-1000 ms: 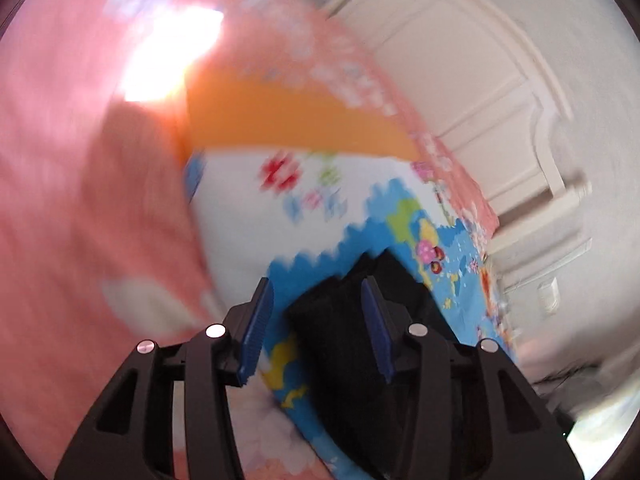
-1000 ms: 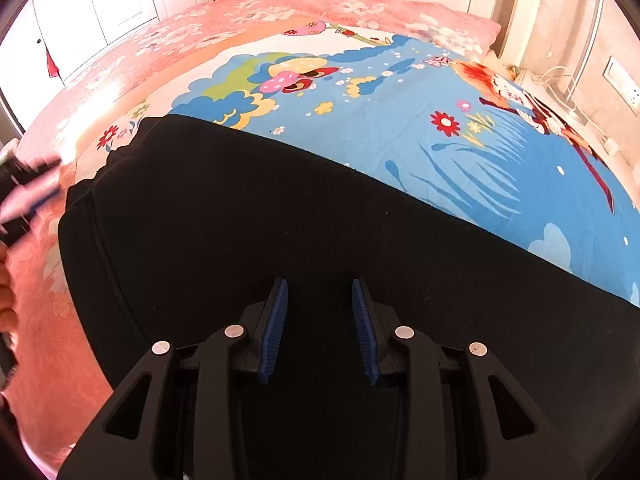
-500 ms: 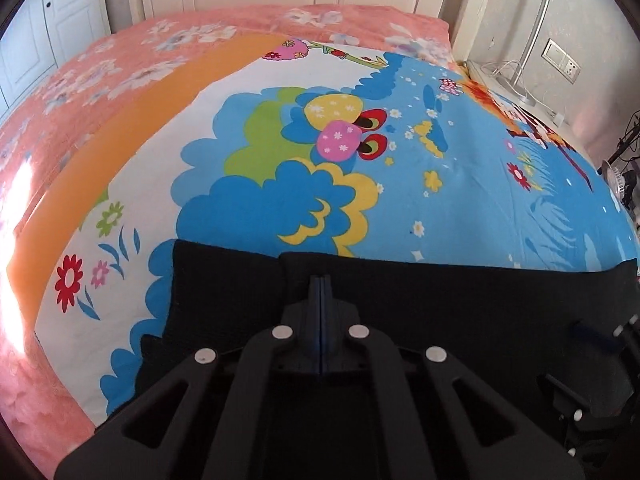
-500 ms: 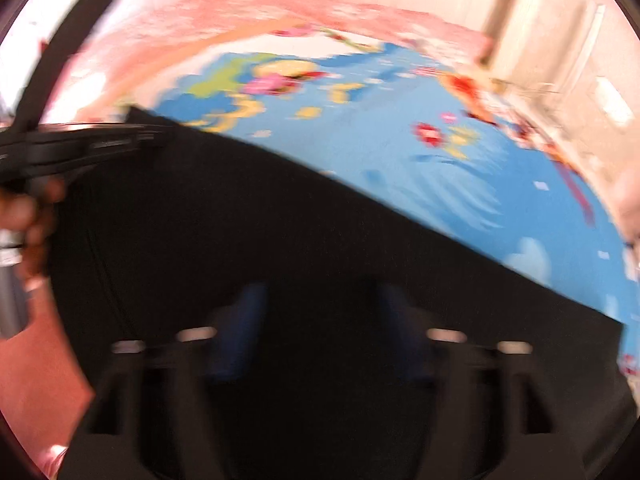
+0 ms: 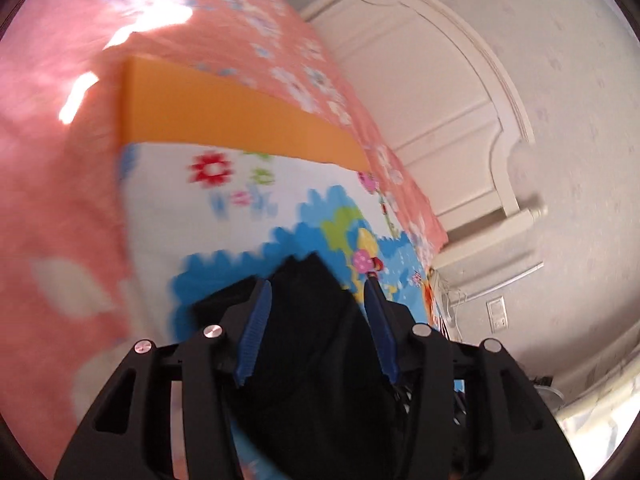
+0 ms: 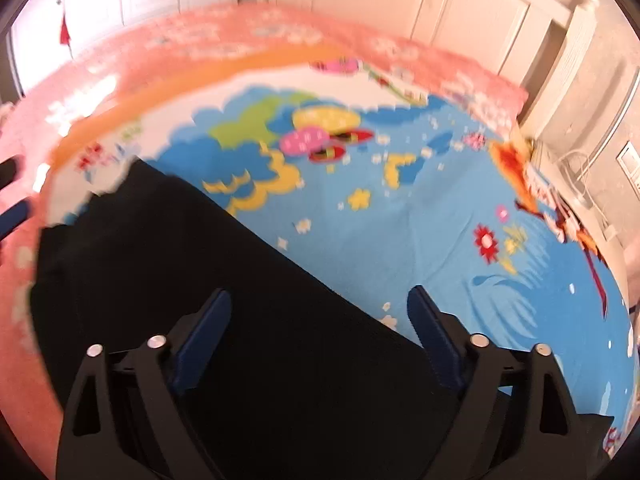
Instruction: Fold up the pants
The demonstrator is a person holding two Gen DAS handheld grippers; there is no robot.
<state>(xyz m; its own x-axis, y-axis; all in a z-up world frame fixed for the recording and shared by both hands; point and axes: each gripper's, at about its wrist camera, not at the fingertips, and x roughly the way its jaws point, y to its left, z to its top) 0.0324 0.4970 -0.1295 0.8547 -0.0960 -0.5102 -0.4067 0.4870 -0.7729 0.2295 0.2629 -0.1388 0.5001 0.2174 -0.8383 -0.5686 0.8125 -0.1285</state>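
The black fabric pants lie on the near left of the bed's colourful cartoon sheet. Left gripper has just been opening, cloth between its jaws unpinched; right gripper has been closing slightly but stands spread over the hem. A shallow grasp may catch one layer only, spoiling the fold.

A cartoon-printed blue sheet covers the bed, with a pink floral bedspread beyond it. White wardrobe doors stand behind the bed; a wall socket sits beside it.

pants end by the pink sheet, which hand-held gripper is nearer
Left. The left hand-held gripper, jaws just opened, straddles that pants end; the right hand-held gripper, jaws just narrowed, hovers open over the middle.
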